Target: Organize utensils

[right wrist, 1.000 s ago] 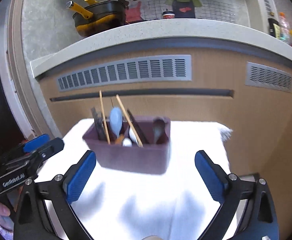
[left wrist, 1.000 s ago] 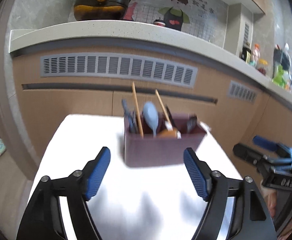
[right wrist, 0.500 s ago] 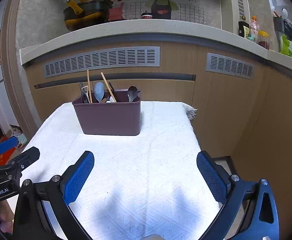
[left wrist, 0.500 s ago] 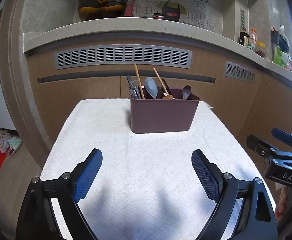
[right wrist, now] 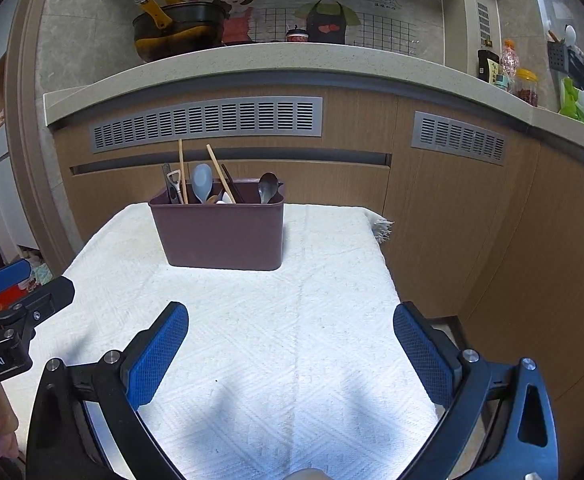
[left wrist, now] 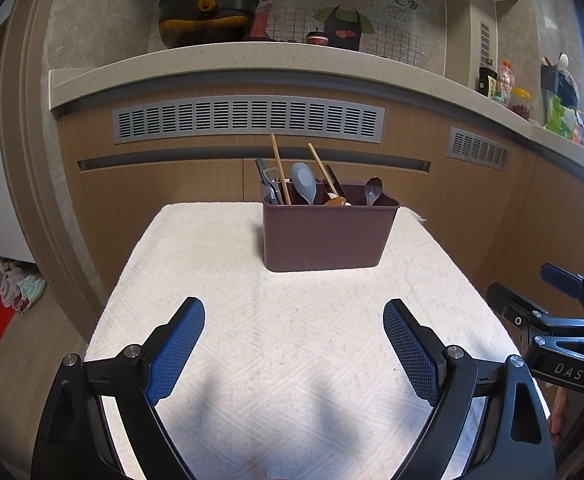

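Both of my tools have pulled back from the brown caddy (left wrist: 325,236), which looked far closer a second ago and now stands well apart from them at the far end of the bench (left wrist: 220,320). Left tool (left wrist: 293,344) has just been widening and is released, nothing between its blue pads; right tool (right wrist: 291,350) likewise gapes over bare white cloth. One caddy, upright. In it I count two wooden chopsticks (left wrist: 280,172), one pale blue spoon (left wrist: 303,182), one metal spoon (left wrist: 373,190) and a peeler (left wrist: 270,182); the smaller pieces I cannot tell apart. Nothing stands between tools and caddy. Behind, a black pan (left wrist: 208,16) sits on the kitchen counter (left wrist: 252,58).
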Motion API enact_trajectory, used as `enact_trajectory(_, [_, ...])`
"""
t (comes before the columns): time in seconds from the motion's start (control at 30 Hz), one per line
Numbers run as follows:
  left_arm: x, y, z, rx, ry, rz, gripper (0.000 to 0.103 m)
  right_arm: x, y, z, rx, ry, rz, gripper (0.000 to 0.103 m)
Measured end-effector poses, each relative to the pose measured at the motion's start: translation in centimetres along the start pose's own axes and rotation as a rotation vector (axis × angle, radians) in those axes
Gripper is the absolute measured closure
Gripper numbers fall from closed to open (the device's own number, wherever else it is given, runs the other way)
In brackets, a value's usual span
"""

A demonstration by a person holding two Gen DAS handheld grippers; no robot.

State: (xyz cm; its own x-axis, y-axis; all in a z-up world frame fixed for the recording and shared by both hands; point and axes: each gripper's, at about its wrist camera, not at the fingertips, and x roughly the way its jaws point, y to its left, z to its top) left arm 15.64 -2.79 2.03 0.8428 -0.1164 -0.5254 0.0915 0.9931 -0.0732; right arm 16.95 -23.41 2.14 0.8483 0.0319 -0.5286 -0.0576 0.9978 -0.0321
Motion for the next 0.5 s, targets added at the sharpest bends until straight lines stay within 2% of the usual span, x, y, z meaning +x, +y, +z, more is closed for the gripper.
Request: enact_trajectory(0.5, [-0.06,-0.07,-0.03,0.008,0.003,0.003,0.012,-0.38,0.14,-0.09,-0.004,-0.005,0.009,0.001])
